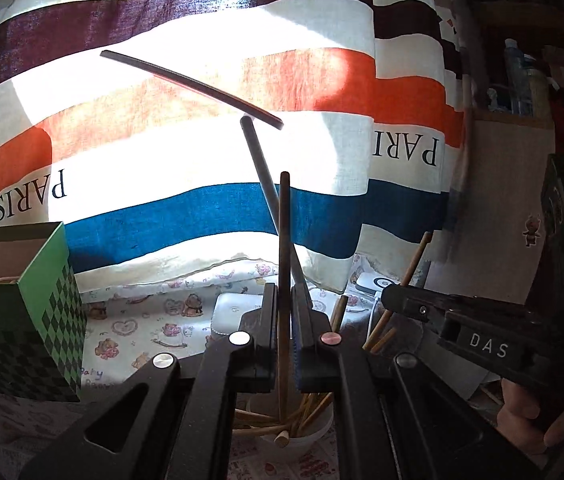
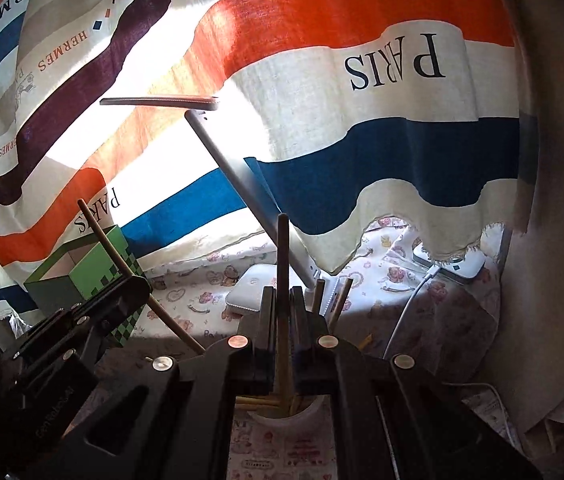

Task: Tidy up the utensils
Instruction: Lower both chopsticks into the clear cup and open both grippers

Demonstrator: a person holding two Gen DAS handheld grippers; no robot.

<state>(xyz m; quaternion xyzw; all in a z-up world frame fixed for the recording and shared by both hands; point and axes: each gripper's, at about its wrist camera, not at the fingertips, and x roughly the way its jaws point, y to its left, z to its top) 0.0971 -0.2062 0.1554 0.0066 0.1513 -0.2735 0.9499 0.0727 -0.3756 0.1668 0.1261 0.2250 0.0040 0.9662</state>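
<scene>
In the left wrist view my left gripper [image 1: 285, 292] is shut on a brown wooden chopstick [image 1: 284, 232] that stands upright between its pads. Right below the jaws sits a white cup [image 1: 302, 438] holding several pale chopsticks. My right gripper [image 1: 389, 299] comes in from the right, gripping another chopstick [image 1: 416, 260]. In the right wrist view my right gripper [image 2: 283, 294] is shut on a dark upright chopstick [image 2: 282, 252] above the same cup [image 2: 314, 408]. There my left gripper [image 2: 140, 282] holds its slanted chopstick [image 2: 102, 236] in front of the green box.
A green checkered open box [image 1: 38, 300] stands at the left. A desk lamp [image 1: 262, 168] leans before a striped curtain [image 1: 202, 208]. White devices [image 2: 246, 288] and a charging cable [image 2: 410, 304] lie on the cartoon-print cloth behind the cup. A hand [image 1: 522, 416] holds the right gripper.
</scene>
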